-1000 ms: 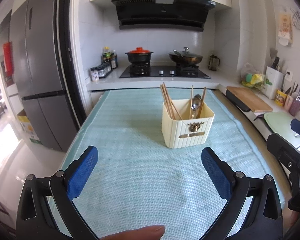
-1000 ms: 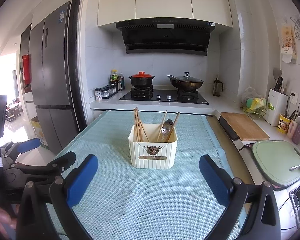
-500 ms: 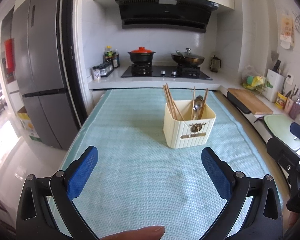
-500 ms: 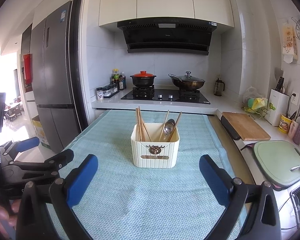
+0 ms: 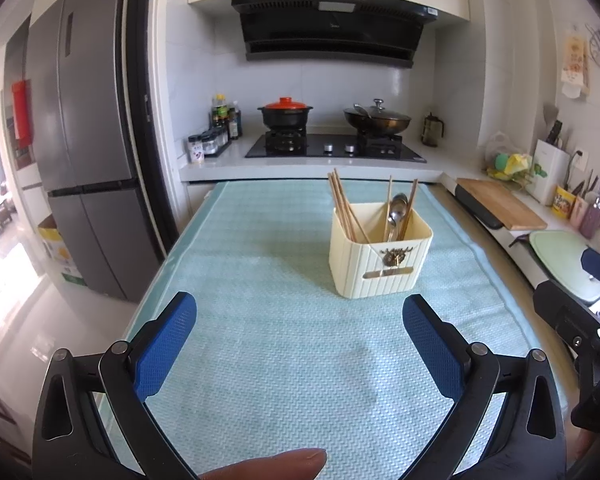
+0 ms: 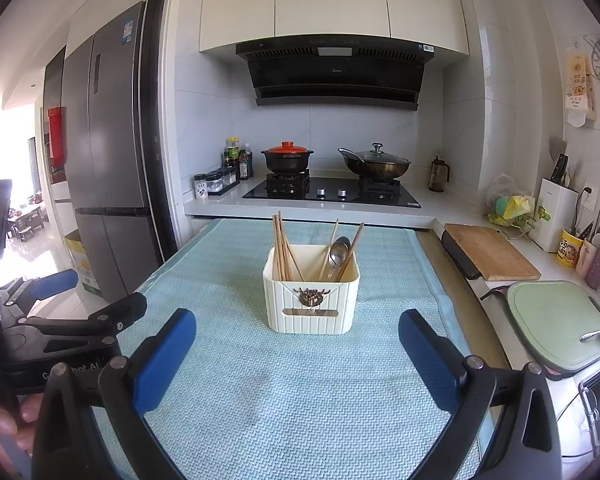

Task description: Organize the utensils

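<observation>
A: Nearest first: how do the fingers stand?
B: The left gripper (image 5: pixel 299 346) and the right gripper (image 6: pixel 297 354) both have their blue pads spread wide, holding nothing, above the teal mat (image 6: pixel 300 392).
A: And the utensils?
B: Farther on, a cream holder (image 6: pixel 311 290) stands upright on the mat. Chopsticks (image 6: pixel 281 246) fill its left compartment; a spoon (image 6: pixel 337 254), possibly two, leans in the right.

My views are sharp and daylit; glare whitens the lower left, edges bow and darken, shadows stay soft.
</observation>
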A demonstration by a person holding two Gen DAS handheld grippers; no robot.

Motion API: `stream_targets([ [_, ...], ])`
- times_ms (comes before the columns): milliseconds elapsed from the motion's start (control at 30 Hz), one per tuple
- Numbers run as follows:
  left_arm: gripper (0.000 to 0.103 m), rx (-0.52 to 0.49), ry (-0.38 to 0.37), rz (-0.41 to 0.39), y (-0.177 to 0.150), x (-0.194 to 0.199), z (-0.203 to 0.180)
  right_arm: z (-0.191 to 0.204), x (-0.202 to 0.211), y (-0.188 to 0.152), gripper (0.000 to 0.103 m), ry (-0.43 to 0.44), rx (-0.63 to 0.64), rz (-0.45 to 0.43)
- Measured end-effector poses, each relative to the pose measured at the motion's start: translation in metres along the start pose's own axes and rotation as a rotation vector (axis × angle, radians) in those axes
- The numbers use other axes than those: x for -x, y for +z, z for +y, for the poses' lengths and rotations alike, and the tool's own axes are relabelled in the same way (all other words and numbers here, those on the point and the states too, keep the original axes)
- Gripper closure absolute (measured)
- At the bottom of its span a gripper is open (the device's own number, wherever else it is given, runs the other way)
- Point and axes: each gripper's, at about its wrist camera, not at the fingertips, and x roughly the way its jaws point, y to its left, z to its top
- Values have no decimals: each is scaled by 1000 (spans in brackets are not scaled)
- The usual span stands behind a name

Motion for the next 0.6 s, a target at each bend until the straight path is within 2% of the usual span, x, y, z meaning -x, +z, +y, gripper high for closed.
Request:
stream_targets([
  [600,0,-5,-5,0,-1,3,-1,-1,6,-1,0,8,2,-6],
])
